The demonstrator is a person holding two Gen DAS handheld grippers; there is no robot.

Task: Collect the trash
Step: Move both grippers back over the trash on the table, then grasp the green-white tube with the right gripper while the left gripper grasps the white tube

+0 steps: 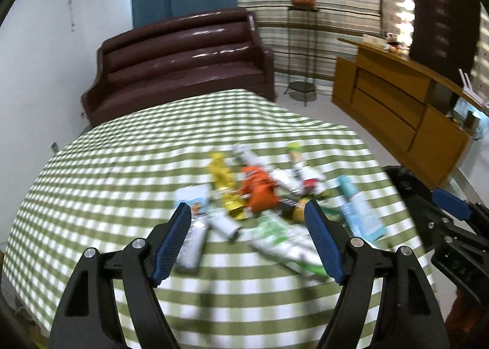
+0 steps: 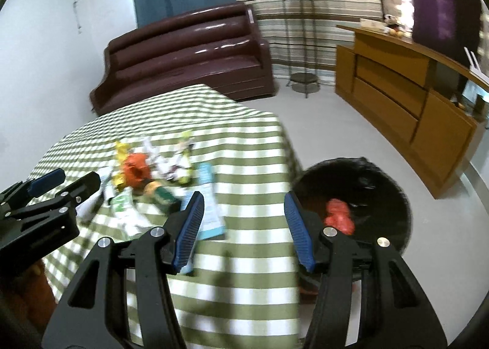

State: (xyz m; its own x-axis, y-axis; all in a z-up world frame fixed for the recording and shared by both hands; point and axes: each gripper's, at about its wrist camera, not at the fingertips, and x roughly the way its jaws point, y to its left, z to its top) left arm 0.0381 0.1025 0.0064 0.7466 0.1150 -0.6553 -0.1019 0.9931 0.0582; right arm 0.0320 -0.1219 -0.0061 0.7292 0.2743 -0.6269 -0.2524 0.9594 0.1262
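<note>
A blurred pile of trash lies on the green-and-white checked tablecloth (image 1: 107, 184). In it are an orange wrapper (image 1: 259, 188), a yellow wrapper (image 1: 222, 176), a green-and-white packet (image 1: 284, 242) and a light blue box (image 1: 362, 213). My left gripper (image 1: 246, 211) hovers open over the pile's near side, with nothing pinched. My right gripper (image 2: 243, 199) is open and empty above the table's right edge, with the light blue box (image 2: 207, 199) just beyond its left finger. A bin lined with a black bag (image 2: 385, 184) stands on the floor beside the table and holds a red crumpled piece (image 2: 339, 216).
The other gripper shows in each view: the right gripper (image 1: 434, 205) at the table's right edge, the left gripper (image 2: 75, 179) by the pile. A dark brown sofa (image 1: 183, 62) stands behind the table. A wooden cabinet (image 2: 397, 86) and a plant stand (image 2: 301, 43) are at the right.
</note>
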